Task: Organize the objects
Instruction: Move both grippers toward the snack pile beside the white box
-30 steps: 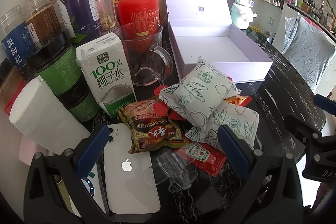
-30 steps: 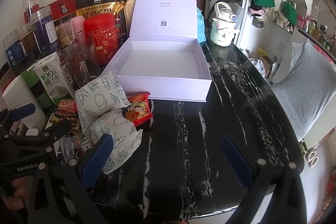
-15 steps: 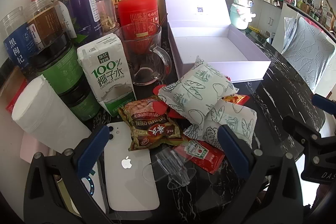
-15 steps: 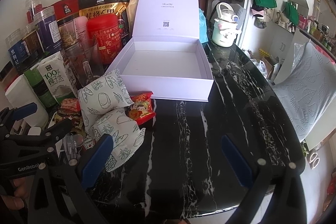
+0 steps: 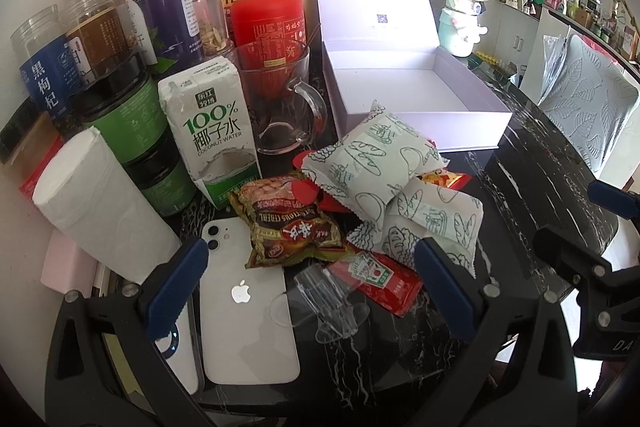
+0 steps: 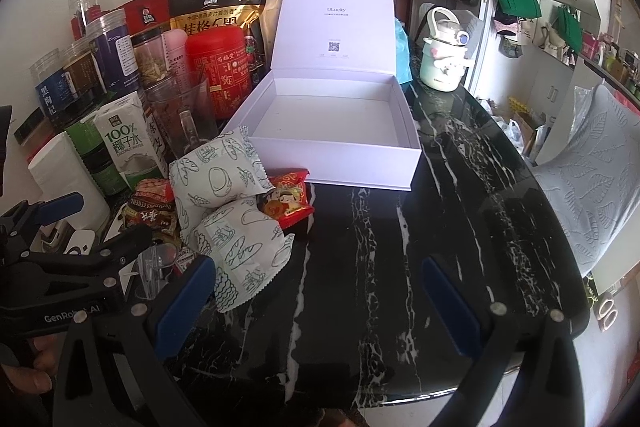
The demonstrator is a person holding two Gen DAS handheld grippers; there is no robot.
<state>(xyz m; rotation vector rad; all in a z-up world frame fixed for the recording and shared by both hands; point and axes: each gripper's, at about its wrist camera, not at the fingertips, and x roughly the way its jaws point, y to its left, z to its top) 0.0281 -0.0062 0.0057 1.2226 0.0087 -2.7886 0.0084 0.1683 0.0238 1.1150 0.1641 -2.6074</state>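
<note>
On black marble table we count two white bread-print packets, one red ketchup sachet, one white lidded box behind, left gripper and right gripper jaws spread, empty.

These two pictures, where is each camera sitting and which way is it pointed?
Left wrist: on the left claw, looking over the white phone and snack packets toward jars; the right claw shows alongside.
Right wrist: on the right claw, facing the black marble table; the left claw shows.
Shared: the open white box, coconut water carton.
</note>
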